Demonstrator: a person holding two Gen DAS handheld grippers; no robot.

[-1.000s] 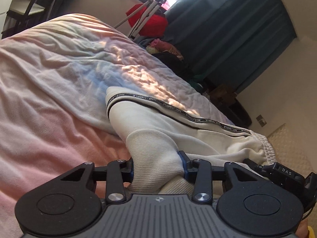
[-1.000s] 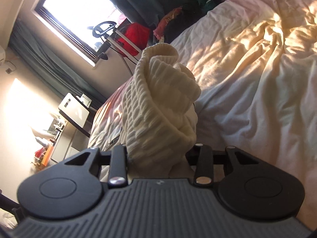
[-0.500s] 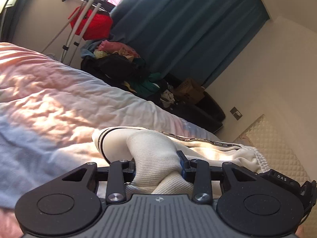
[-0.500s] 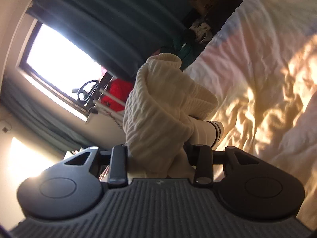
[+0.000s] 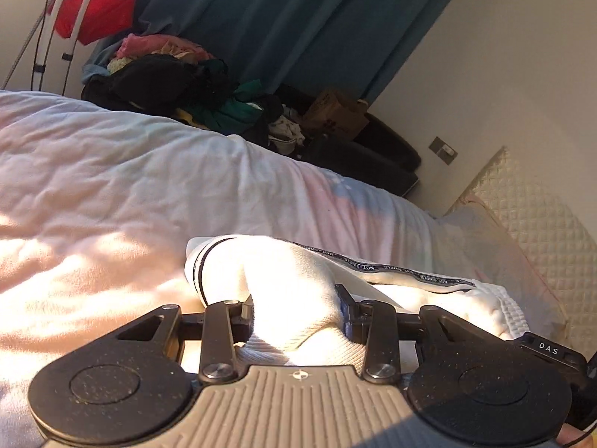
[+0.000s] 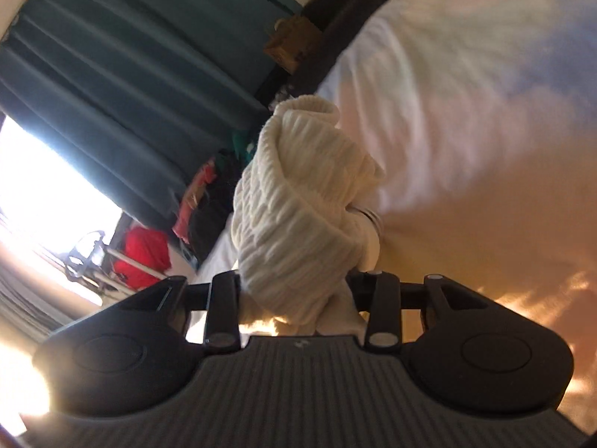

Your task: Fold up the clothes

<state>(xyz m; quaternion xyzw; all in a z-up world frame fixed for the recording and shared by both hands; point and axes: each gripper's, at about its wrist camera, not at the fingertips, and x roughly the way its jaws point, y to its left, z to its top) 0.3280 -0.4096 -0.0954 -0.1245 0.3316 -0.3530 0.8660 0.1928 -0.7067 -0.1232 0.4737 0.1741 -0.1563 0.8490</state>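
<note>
Left wrist view showed the left gripper (image 5: 294,313) clamped on the cream trousers (image 5: 373,280), which trailed over the bed (image 5: 149,186). Right gripper (image 6: 294,291) pinched their ribbed cuff (image 6: 298,194). Soft, light and floppy, they looked best held by the hems.

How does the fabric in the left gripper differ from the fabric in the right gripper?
The left gripper pinches smooth, fine-ribbed white fabric beside a black lettered stripe; the right gripper pinches chunky, wide-ribbed cream knit. The left bunch lies low toward the bed; the right bunch stands tall. Both grippers are shut on cloth.
</note>
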